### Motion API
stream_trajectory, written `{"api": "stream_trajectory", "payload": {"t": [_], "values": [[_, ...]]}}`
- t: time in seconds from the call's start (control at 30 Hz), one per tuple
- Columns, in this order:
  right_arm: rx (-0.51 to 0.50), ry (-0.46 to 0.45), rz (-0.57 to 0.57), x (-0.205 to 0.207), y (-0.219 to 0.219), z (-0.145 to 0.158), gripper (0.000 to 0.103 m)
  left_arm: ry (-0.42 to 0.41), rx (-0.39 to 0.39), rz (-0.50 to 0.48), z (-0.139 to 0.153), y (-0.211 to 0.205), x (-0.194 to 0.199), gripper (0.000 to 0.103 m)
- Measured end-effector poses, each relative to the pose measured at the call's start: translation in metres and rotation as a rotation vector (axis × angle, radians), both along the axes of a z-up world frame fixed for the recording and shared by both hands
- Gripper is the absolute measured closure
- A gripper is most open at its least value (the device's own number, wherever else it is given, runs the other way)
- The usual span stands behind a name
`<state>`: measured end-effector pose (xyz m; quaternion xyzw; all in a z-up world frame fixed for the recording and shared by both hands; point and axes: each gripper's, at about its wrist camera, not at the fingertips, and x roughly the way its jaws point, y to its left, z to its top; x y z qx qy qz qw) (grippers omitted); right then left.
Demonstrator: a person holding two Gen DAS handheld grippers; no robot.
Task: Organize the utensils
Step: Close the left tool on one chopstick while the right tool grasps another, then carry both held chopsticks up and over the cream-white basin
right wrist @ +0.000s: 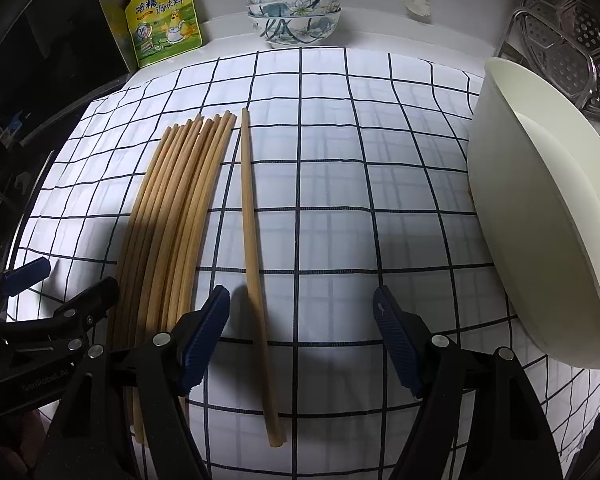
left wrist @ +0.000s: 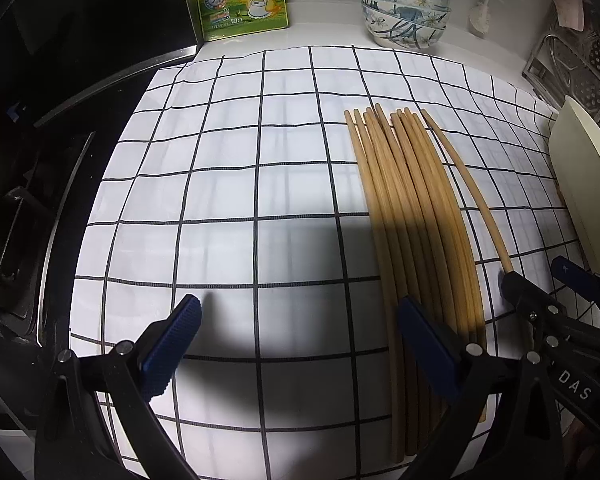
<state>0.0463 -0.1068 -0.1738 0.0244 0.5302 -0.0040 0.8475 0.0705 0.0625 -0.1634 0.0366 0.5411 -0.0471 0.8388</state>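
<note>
Bench: kitchen bench under a grid-check cloth (right wrist: 340, 160), stacked floral bowls (right wrist: 296, 16) and a yellow seasoning pouch (right wrist: 164, 20) at the back, white basin (right wrist: 540, 220) on the right.
Chopsticks: bundle (right wrist: 168, 216) lies side by side left of centre, one stray chopstick (right wrist: 256, 264) just beside it, apart.
Handling: light, stiff, smooth wood, probably rolls; pinching mid-length looks safest.
Left tool (left wrist: 298, 344): jaws spread wide, gripping nothing, right finger over the bundle's near ends.
Right tool (right wrist: 300, 340): wide open too, empty, straddling the stray's near end.

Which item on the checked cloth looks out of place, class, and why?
One single chopstick lies apart, to the right of the chopstick bundle, with cloth showing between them. It lies between the open jaws of the right gripper. Nothing looks spilled or broken.
</note>
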Motion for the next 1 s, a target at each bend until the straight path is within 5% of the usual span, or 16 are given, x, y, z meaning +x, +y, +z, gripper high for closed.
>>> {"api": "stream_trajectory", "payload": {"t": [0.43,0.57,0.67,0.7,0.83,0.87,1.0], "values": [[-0.028,-0.024,0.011,0.008,0.001,-0.002,0.033,-0.037,0.074,0.042,-0.005,0.007,0.019,0.009],[-0.037,-0.040,0.040,0.013,0.008,-0.005,0.035,-0.044,0.042,0.015,-0.002,0.001,0.026,0.027],[-0.038,-0.052,0.066,0.016,0.012,-0.004,0.044,-0.035,-0.002,-0.005,-0.001,-0.003,0.029,0.049],[-0.031,-0.053,0.077,0.017,0.013,-0.004,0.051,-0.034,-0.007,-0.015,0.000,-0.006,0.030,0.053],[-0.028,-0.045,0.121,0.021,0.019,-0.001,0.086,-0.022,-0.022,-0.042,0.002,-0.012,0.027,0.096],[-0.019,-0.036,0.125,0.022,0.019,0.000,0.097,-0.018,-0.024,-0.043,0.002,-0.011,0.025,0.096],[0.063,-0.015,0.095,0.025,0.010,0.001,0.097,0.006,-0.036,-0.040,0.003,-0.007,0.025,0.096]]}}
